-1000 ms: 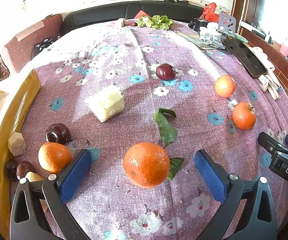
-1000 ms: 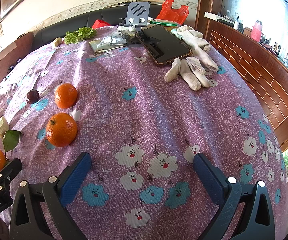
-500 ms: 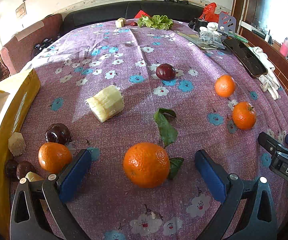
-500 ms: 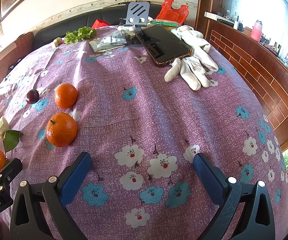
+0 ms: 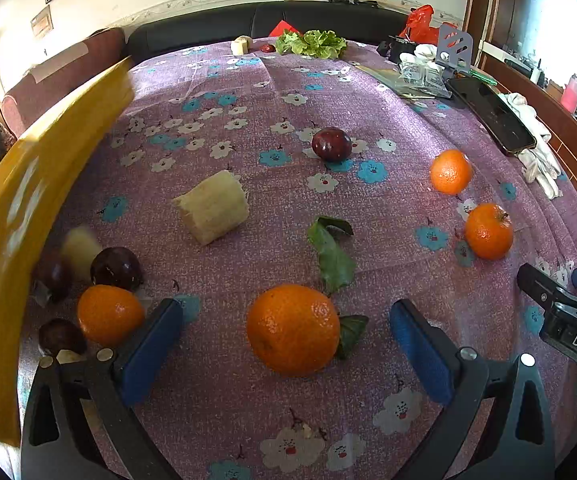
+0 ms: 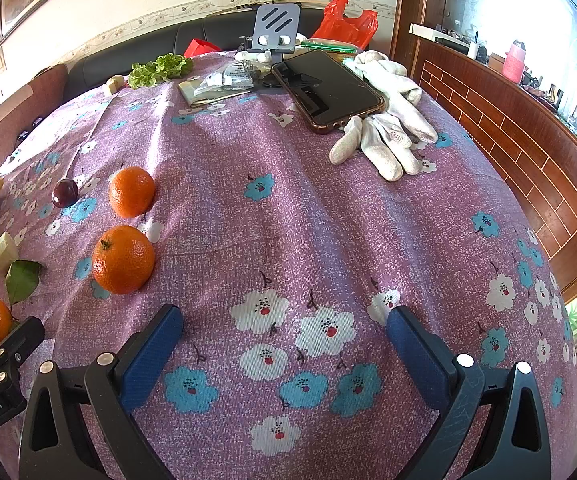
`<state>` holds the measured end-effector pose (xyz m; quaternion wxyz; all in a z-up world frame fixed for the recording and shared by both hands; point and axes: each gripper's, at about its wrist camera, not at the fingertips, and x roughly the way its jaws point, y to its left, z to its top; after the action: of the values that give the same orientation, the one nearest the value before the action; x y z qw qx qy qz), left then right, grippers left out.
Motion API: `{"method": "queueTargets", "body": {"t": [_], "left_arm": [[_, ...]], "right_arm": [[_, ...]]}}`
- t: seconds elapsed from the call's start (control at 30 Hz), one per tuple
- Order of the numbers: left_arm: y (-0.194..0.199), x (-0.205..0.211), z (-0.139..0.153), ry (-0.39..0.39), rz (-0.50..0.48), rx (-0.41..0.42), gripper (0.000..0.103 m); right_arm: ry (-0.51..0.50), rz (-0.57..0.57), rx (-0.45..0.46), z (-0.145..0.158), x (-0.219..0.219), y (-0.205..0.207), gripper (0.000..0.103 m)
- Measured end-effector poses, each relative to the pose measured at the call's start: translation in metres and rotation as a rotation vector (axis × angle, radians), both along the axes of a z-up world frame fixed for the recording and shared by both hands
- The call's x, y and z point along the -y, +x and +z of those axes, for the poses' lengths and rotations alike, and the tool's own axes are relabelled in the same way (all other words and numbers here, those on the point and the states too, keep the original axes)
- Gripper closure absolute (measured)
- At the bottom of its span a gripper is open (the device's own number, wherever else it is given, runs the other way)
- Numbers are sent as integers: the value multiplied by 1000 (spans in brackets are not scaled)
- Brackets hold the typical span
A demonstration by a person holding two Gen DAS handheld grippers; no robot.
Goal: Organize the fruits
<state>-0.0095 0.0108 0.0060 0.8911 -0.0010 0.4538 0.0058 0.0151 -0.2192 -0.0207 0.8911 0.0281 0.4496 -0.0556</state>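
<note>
My left gripper (image 5: 284, 312) is open, and a big orange with leaves (image 5: 293, 329) sits between its blue fingers on the purple flowered cloth. Left of it lie another orange (image 5: 109, 313) and dark plums (image 5: 115, 267). A pale sugarcane chunk (image 5: 212, 212) and a plum (image 5: 331, 144) lie further out. Two oranges (image 5: 450, 171) (image 5: 487, 231) sit to the right. My right gripper (image 6: 284, 316) is open over bare cloth; the same two oranges (image 6: 131, 191) (image 6: 123, 259) are to its left.
A yellow box flap (image 5: 28, 196), blurred, stands along the left edge. A phone (image 6: 326, 90), white gloves (image 6: 388, 136), a phone stand (image 6: 276, 28), plastic packets (image 6: 224, 78) and lettuce (image 5: 312, 42) lie at the far side. The right gripper's body (image 5: 568, 320) shows at lower right.
The yellow box flap has swung up and inward along the left side, blurred in motion; the fruit beside it has shifted a little. Both grippers have stayed where they were.
</note>
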Motion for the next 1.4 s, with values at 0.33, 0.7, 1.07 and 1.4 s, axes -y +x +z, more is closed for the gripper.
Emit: {"method": "queueTargets", "body": {"t": [0.33, 0.7, 1.07, 1.4], "left_arm": [[-1, 6, -7, 0, 0, 0, 0], [-1, 6, -7, 0, 0, 0, 0], [-1, 6, -7, 0, 0, 0, 0], [-1, 6, -7, 0, 0, 0, 0]], "right_arm": [[0, 0, 0, 0, 0, 0, 0], [0, 0, 0, 0, 0, 0, 0], [0, 0, 0, 0, 0, 0, 0], [0, -1, 0, 0, 0, 0, 0]]}}
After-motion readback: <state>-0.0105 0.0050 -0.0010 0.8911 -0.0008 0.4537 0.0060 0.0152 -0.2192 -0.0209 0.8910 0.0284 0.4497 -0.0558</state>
